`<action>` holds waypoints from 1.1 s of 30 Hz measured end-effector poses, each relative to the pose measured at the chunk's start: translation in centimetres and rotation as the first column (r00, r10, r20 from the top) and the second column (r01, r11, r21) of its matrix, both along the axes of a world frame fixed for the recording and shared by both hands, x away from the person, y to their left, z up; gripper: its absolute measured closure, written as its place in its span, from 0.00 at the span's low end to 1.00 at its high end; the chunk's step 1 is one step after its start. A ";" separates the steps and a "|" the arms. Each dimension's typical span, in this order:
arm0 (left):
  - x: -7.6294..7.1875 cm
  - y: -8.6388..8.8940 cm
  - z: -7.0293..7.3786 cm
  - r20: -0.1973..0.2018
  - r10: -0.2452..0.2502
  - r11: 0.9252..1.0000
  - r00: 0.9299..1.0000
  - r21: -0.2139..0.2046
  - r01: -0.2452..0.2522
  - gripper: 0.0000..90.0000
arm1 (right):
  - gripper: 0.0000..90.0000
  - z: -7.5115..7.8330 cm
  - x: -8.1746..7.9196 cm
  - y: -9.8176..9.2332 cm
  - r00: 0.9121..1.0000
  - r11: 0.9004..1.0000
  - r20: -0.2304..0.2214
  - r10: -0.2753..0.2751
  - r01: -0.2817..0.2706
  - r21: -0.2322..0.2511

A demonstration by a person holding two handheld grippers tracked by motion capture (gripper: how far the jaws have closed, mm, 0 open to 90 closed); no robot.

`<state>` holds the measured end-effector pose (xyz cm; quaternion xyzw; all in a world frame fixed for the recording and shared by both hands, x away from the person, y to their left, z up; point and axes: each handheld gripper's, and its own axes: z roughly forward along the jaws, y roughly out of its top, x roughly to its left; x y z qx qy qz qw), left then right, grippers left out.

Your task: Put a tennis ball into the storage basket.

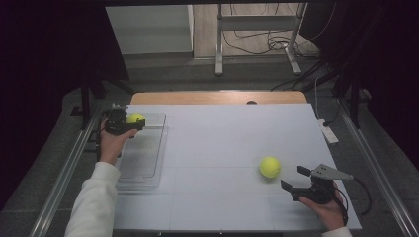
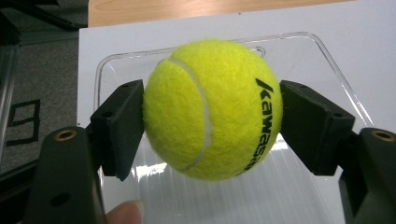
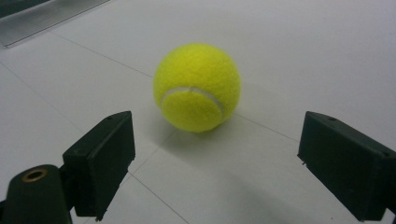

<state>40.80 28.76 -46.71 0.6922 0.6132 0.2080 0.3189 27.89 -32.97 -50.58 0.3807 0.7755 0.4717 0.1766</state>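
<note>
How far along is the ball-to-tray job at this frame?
Nothing looks finished yet: the clear tray holds no ball. In hand: the left gripper is clamped on one tennis ball, held over the tray's far end. Left: releasing that ball into the tray, then probably the second tennis ball, which lies on the white table just ahead of the open right gripper, apart from its jaws.

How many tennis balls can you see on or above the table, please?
2. One tennis ball is clamped in the left gripper above the clear tray; the other ball lies on the white table ahead of the open right gripper.
</note>
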 end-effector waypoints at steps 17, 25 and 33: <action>0.8 -0.3 -1.1 -0.075 -0.009 1.000 0.997 0.014 0.010 0.30 | 0.12 0.0 0.0 0.0 1.000 1.000 0.001 -0.001 0.001 -0.002; 1.3 -0.6 -1.8 -0.118 -0.008 0.999 0.993 0.029 0.012 0.30 | 0.12 0.0 0.0 0.0 1.000 1.000 0.001 -0.001 0.001 -0.004; 1.6 -1.1 -2.3 -0.156 -0.020 0.998 0.988 0.061 0.030 0.30 | 0.12 0.0 0.0 0.0 1.000 1.000 0.001 0.000 0.000 -0.003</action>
